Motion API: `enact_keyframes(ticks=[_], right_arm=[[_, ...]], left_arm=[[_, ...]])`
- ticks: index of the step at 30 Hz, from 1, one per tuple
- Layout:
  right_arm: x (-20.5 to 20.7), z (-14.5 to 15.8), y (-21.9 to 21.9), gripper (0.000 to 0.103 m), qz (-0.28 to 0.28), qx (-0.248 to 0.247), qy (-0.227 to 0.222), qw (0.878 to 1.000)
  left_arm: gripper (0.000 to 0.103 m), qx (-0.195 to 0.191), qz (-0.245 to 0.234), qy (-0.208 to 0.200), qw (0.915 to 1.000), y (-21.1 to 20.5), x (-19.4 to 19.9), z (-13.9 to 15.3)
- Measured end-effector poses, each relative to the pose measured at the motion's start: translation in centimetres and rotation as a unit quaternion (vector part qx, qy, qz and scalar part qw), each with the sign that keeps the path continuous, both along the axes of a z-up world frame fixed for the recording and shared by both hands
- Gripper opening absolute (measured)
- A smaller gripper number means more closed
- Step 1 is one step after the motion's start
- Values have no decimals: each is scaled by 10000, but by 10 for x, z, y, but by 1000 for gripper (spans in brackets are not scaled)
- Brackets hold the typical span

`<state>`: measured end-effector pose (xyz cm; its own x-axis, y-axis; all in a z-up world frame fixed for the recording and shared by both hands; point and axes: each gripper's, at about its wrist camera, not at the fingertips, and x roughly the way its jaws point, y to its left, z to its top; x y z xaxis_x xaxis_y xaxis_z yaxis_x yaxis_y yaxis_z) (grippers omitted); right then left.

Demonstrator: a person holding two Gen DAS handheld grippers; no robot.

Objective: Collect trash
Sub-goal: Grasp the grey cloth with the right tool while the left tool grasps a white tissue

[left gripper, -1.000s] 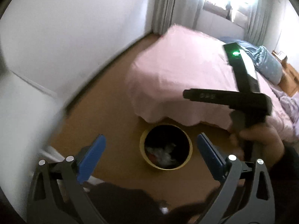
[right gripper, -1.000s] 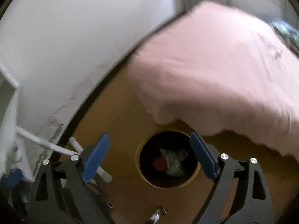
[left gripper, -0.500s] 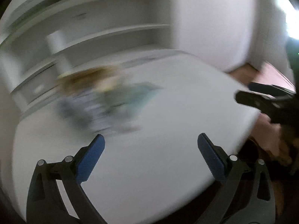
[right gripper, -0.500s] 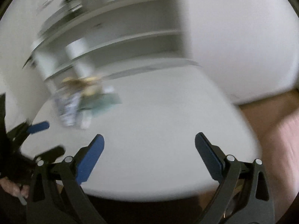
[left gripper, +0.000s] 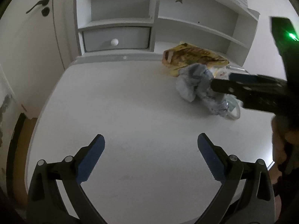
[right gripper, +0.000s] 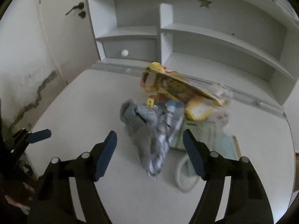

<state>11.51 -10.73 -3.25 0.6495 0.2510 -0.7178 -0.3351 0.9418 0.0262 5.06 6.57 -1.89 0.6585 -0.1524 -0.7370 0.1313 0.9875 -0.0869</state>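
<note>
A heap of trash lies on the white desk (left gripper: 112, 112). It holds a yellow snack wrapper (left gripper: 194, 57) (right gripper: 173, 87), a crumpled grey-blue wrapper (left gripper: 194, 83) (right gripper: 147, 130) and a pale packet (right gripper: 220, 141). My right gripper (right gripper: 149, 136) reaches down over the heap. Its jaws are closing with the grey-blue wrapper between them, and I see a gap at each pad. From the left wrist view, the right gripper (left gripper: 224, 81) comes in from the right onto that wrapper. My left gripper (left gripper: 150, 141) hangs open over bare desk, nothing in it.
A white hutch with shelves (right gripper: 214, 37) and a drawer with a round knob (right gripper: 124, 52) backs the desk. A door with a dark handle (left gripper: 37, 7) stands at the left. A whitish loop (right gripper: 185, 175) lies at the heap's near edge. A person's hand (left gripper: 284, 149) shows at the right.
Both views have swung from the round bin on the floor by the pink bed to the desk. The right jaws have narrowed around the grey-blue wrapper; the left jaws stay wide.
</note>
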Motion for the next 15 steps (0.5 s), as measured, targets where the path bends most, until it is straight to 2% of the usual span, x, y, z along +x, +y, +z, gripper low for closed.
enact_keyframes(ticks=[2,3,4,7,10,15], right_arm=[[8,-4,9,63,27,-138,5,9999],[12,-6,15,55,63,-206,24,9998],[13,-7,15,42,86,-248,53,9996],[18,-11,20,23,167,-322,145,9992],[9,5,6,22,256,165,15,9995],[-19,32,-37,22,66,664,-303,9973]], left_arm=[[96,-69,0,38,10000,5,0,-3],[96,-78,3,43,10000,6,-1,-3],[96,-82,7,48,10000,6,-1,-3],[96,-94,-12,48,9999,5,1,-4],[96,-95,-97,60,9999,0,4,-6],[96,-195,-334,141,9992,-17,30,-5]])
